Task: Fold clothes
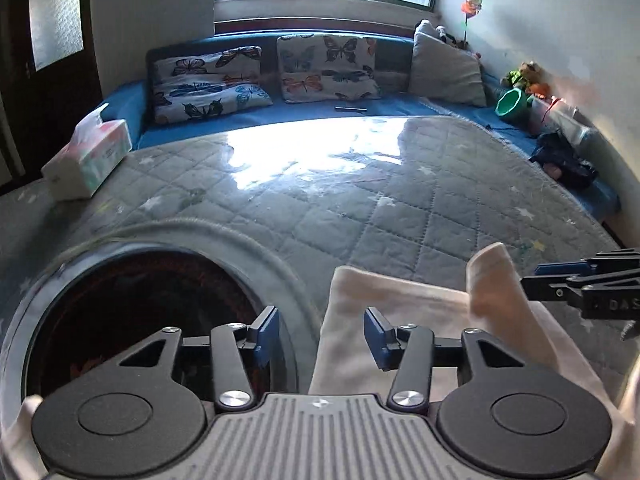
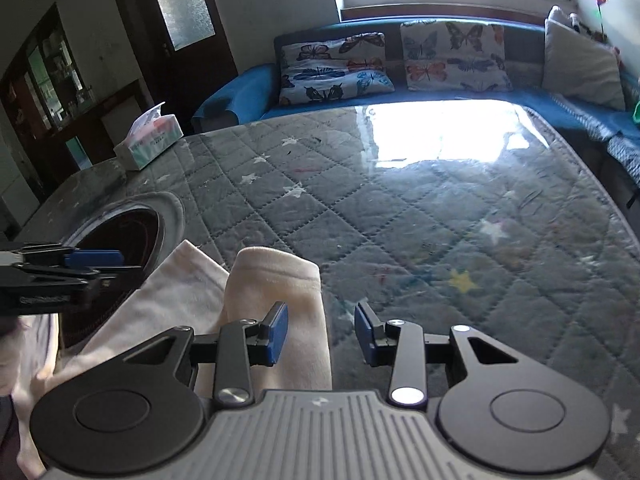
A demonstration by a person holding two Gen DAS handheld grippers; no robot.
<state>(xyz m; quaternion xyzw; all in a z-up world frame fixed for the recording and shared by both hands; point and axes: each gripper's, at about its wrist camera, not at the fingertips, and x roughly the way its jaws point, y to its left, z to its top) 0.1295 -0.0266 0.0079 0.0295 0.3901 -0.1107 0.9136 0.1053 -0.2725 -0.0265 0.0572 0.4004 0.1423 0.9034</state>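
both hand-held grippers, left (image 1: 320, 334) and right (image 2: 321, 332), hung released over the cream garment (image 1: 404, 320) on the bench (image 1: 360, 200); mid-fold, the next move likely called for pinching an edge.

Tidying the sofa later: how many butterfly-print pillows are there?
2, both leaning on the blue sofa's backrest below the window: the left butterfly pillow and the right butterfly pillow. A plain grey pillow sits farther right.
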